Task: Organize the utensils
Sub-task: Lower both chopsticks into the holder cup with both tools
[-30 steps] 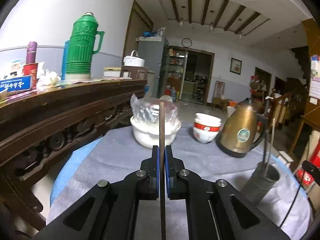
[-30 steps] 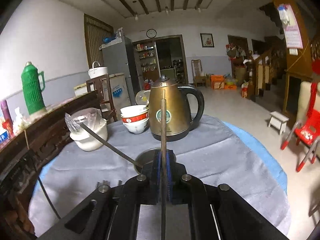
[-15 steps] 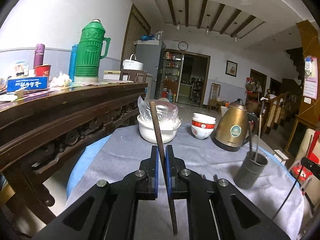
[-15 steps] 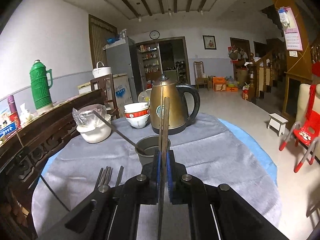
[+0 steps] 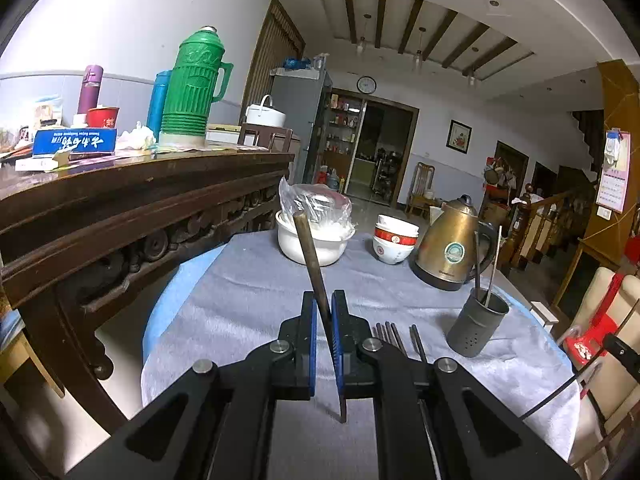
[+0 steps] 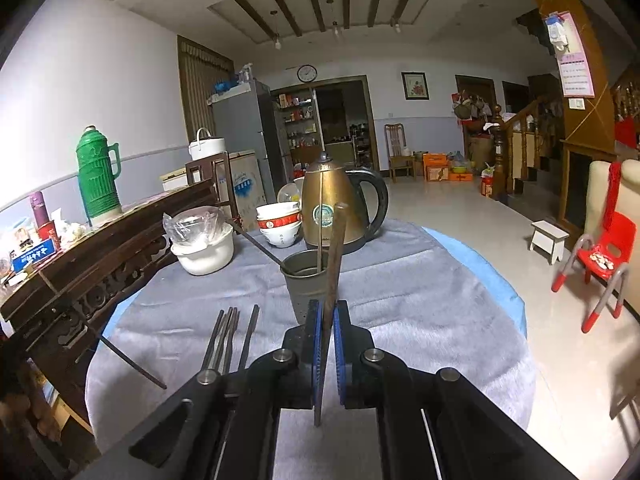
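My left gripper point(image 5: 324, 300) is shut on a dark chopstick point(image 5: 310, 252) that stands nearly upright, leaning left, above the grey tablecloth. My right gripper point(image 6: 329, 312) is shut on another dark chopstick point(image 6: 335, 256), just in front of the grey metal utensil cup point(image 6: 306, 280). The cup point(image 5: 478, 328) holds two chopsticks and stands at the right in the left wrist view. Several loose chopsticks point(image 6: 230, 334) lie on the cloth left of the cup, also seen in the left wrist view point(image 5: 394, 336).
A brass kettle point(image 6: 340, 206), stacked red-and-white bowls point(image 6: 279, 224) and a white bowl with a plastic bag point(image 6: 202, 246) stand at the table's far side. A dark wooden sideboard point(image 5: 120, 208) with a green thermos point(image 5: 192, 88) runs along the left. A red chair point(image 6: 600, 260) stands right.
Both grippers have pulled back from the cup and lifted away, so the table and cup look farther. The left chopstick has tilted further left. The right chopstick now leans slightly right.
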`<state>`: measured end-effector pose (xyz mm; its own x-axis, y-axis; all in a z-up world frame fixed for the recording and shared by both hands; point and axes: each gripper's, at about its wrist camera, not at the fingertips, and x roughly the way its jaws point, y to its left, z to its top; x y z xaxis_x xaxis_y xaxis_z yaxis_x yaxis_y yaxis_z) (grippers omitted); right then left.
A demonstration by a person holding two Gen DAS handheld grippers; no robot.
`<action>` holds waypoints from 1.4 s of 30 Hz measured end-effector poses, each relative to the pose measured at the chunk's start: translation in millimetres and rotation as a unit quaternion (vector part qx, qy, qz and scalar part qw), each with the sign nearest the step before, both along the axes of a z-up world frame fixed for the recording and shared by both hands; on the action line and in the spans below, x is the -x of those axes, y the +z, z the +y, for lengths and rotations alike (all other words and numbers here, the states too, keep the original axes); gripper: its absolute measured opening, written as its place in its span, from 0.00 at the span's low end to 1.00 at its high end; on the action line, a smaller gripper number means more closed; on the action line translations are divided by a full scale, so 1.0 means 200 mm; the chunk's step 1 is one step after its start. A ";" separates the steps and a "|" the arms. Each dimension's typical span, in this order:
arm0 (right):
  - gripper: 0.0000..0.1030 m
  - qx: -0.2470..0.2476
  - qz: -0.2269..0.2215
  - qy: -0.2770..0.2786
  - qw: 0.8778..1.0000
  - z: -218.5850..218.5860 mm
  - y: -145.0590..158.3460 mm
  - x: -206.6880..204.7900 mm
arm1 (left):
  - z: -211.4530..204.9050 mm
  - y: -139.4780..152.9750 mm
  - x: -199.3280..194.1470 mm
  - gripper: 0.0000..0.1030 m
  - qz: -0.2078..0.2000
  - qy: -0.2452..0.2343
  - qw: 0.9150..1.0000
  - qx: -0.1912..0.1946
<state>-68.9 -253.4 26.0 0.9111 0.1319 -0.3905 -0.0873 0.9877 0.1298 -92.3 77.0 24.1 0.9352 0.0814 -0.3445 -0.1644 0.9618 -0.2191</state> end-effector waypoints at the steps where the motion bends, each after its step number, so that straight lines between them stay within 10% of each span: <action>1: 0.06 -0.002 0.000 0.001 1.000 0.00 0.00 0.00 | 0.00 0.00 0.01 0.07 0.001 0.000 1.000 0.002; 20: 0.06 -0.046 -0.077 0.008 0.996 -0.05 0.31 -0.02 | -0.10 0.28 -0.04 0.05 -0.047 -0.073 0.994 0.072; 42: 0.06 -0.049 -0.099 0.016 0.994 -0.04 0.53 -0.53 | -0.59 0.60 -0.74 0.05 -0.069 -0.189 0.975 0.097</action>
